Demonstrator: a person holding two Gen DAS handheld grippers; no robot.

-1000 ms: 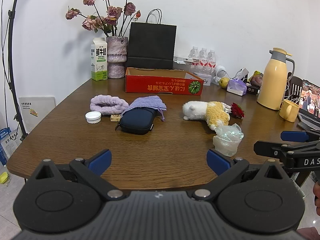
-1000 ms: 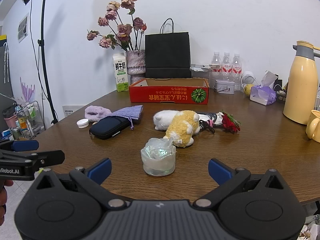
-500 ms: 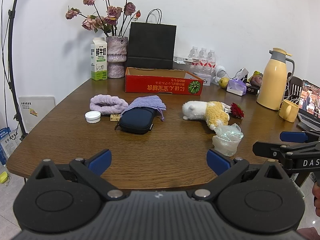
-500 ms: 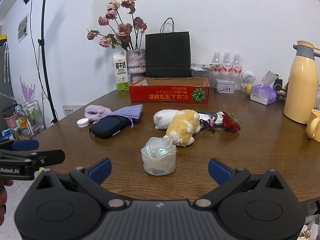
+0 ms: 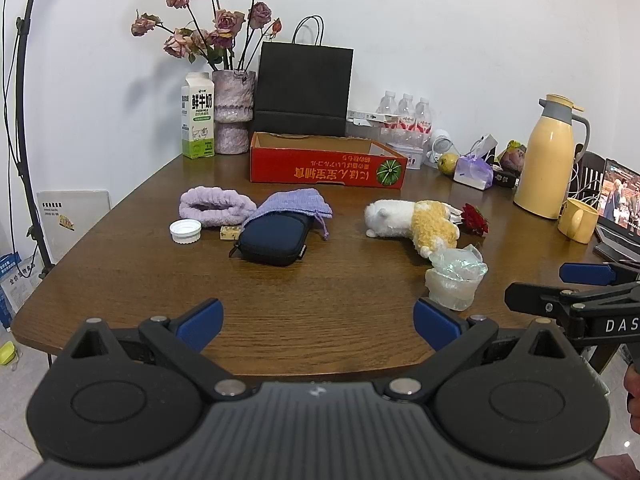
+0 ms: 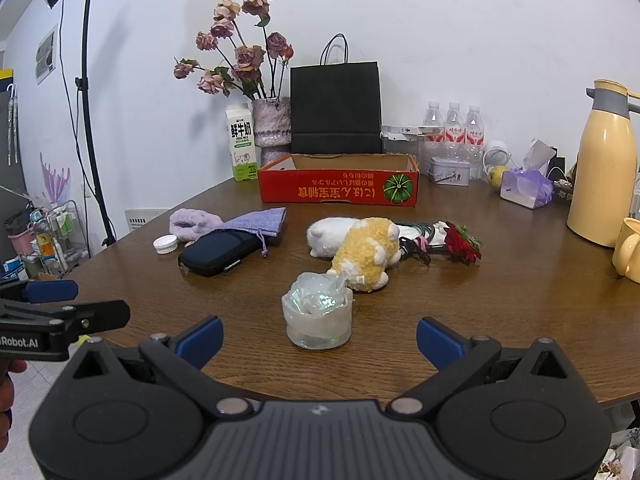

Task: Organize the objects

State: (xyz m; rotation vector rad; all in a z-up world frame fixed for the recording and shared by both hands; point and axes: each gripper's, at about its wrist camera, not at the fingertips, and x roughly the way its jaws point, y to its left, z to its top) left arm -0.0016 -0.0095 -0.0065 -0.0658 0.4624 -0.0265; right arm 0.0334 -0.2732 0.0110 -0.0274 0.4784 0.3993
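Left gripper [image 5: 318, 314]: jaws spread wide, nothing between them, at the table's near edge.
Right gripper [image 6: 319, 335]: gaping too, clear cup [image 6: 317, 310] just ahead between the fingertips, untouched.
In the way: plush toy [image 6: 360, 246] touching the cup's far side.
Further back: dark pouch [image 5: 274, 234], red box [image 5: 326, 162].
Surface: brown wooden table [image 5: 320, 300], white wall behind.

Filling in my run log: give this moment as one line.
left gripper: open, empty | right gripper: open, facing translucent plastic cup | red cardboard box: empty | nothing grasped yet
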